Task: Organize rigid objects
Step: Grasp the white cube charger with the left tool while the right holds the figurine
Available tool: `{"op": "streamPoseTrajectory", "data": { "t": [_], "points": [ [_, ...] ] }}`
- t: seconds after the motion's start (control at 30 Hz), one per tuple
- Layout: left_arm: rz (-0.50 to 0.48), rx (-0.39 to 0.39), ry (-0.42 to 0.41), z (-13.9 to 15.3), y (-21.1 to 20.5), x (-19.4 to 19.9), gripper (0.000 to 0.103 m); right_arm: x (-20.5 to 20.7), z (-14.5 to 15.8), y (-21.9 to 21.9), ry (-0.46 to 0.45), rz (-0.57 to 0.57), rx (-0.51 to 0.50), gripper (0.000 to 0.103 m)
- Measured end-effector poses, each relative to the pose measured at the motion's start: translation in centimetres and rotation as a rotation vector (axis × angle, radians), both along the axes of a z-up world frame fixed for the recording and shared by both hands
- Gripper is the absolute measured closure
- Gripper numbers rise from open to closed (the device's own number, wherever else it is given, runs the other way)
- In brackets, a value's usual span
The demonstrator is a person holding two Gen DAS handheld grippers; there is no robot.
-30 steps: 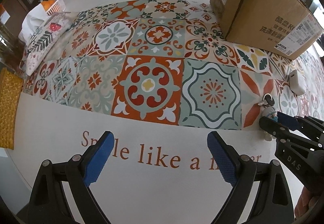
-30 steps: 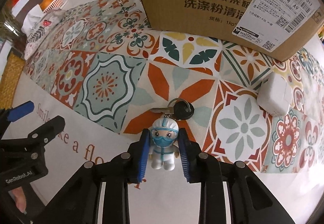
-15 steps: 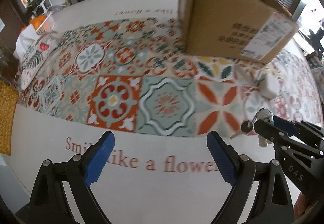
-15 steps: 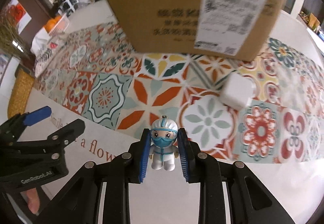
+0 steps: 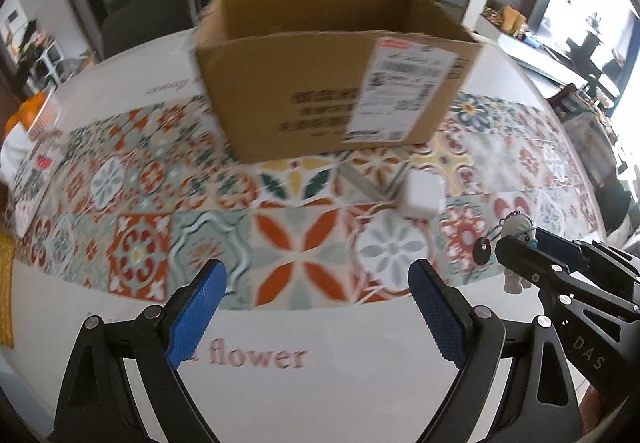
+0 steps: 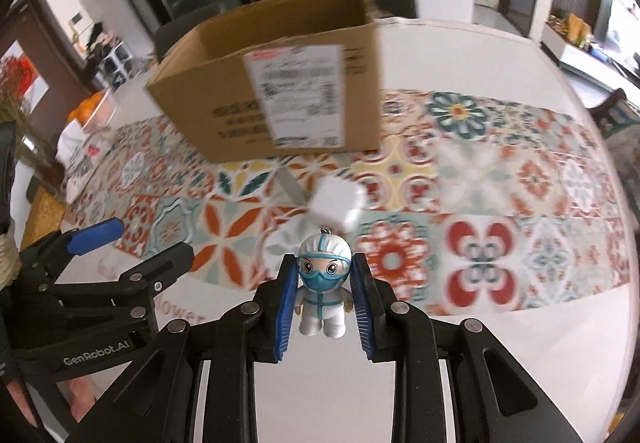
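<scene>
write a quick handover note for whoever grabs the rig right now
Right tool: shut on the small white-suited, blue-masked figurine keychain, lifted off the table; its black key dangles beside it.
Left tool: open, holding nothing, above the patterned tile tablecloth.
Open brown cardboard box stands at the back of the cloth; the white cube charger lies on the cloth in front of it.
Done: keychain picked up.
Left: probably carry it to the box and drop it in, then the charger. The box's contents are not visible.
</scene>
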State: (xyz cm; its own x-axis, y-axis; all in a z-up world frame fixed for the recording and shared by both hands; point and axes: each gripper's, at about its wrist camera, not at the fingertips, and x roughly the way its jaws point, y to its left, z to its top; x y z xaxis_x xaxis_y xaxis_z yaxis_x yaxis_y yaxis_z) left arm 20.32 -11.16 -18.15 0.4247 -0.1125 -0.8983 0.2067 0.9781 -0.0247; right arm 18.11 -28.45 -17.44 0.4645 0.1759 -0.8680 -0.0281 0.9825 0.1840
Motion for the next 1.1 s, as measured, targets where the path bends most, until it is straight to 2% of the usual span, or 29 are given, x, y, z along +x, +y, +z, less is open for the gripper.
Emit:
{"op": "streamPoseTrajectory", "data": {
  "t": [0.33, 0.47, 0.67, 0.9, 1.1],
  "points": [
    [-0.100, -0.039, -0.017, -1.5, -5.3, 2.2, 0.012, 0.9, -0.5, -4.7, -0.048, -0.073, -0.056, 0.076],
    [-0.120, -0.043, -0.015, -2.6, -6.6, 3.4, 0.020, 1.8, -1.2, -5.5, -0.057, -0.072, -0.083, 0.076],
    [-0.125, -0.061, 0.016, -4.6, -8.1, 4.8, 0.027, 3.0, -2.6, -6.7, -0.048, -0.076, -0.084, 0.076],
    [-0.144, -0.035, 0.047, -6.8, -10.2, 6.0, 0.040, 3.8, -4.0, -7.4, -0.033, -0.071, -0.086, 0.076],
    [-0.158, -0.006, 0.051, -8.1, -11.2, 6.7, 0.046, 4.3, -4.8, -7.7, -0.020, -0.074, -0.084, 0.075]
  ]
}}
